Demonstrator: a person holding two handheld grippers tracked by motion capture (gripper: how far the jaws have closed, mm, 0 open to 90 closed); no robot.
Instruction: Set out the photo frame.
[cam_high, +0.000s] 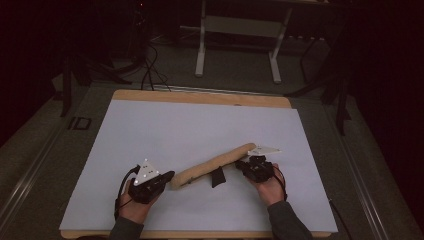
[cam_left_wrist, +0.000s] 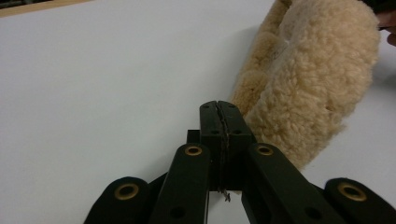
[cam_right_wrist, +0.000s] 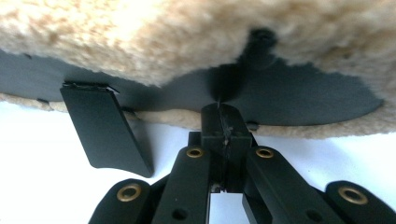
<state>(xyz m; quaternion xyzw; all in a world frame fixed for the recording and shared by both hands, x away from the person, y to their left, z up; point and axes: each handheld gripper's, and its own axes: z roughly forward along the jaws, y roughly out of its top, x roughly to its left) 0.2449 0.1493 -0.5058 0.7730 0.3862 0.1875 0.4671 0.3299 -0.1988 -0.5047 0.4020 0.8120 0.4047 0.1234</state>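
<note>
A long tan fleece pad lies slantwise on the white sheet, running from lower left to upper right. My left gripper is shut, and its tips sit right beside the pad's lower left end. In the left gripper view the closed jaws hold nothing. My right gripper is near the pad's right end and is also shut. Its tips rest against the black lining under the fleece. A black flap hangs from that lining and pokes out below the pad.
The white sheet covers a wooden table whose edge shows at the far side. Beyond it, on the dark floor, stand a pale metal frame and some cables. Bare sheet stretches across the far half.
</note>
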